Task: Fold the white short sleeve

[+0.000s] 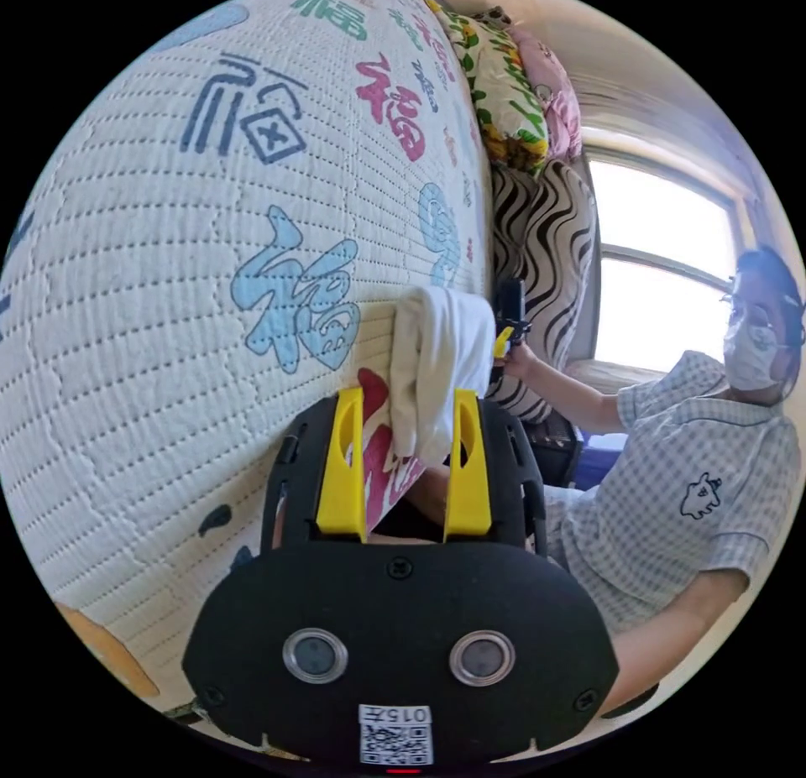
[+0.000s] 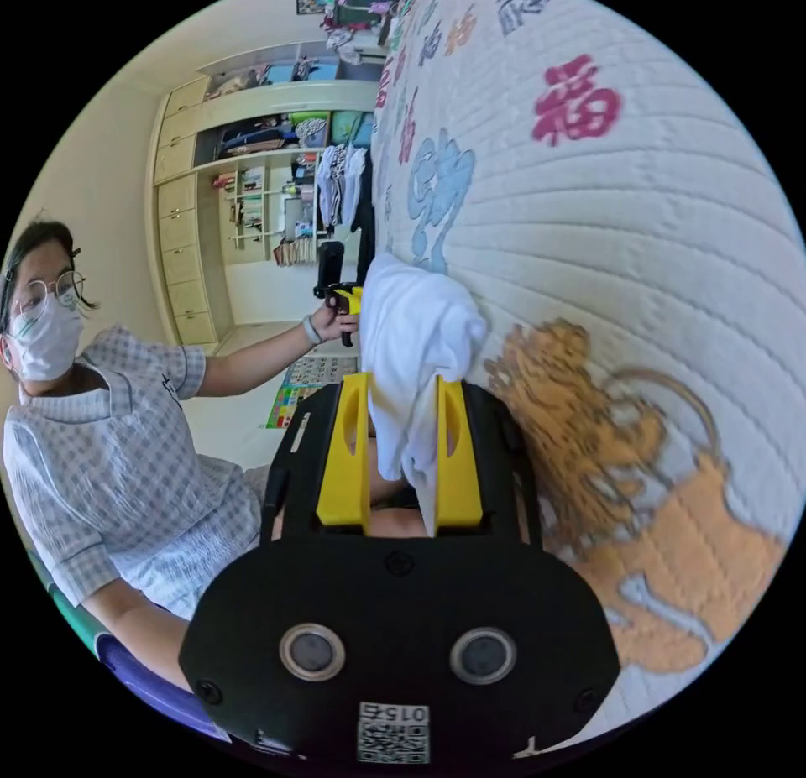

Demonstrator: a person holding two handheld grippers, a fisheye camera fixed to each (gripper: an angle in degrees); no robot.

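Quilted white bedspread, stitched in rows and printed with coloured characters, carries one white short sleeve, soft and bunched into a rounded roll. Two yellow-jawed hand-held grippers: the left hand-held gripper and the right hand-held gripper each stand spread, fabric hanging between the jaws, one end apiece.

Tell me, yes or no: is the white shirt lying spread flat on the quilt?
No, the white shirt hangs bunched between the right gripper jaws.
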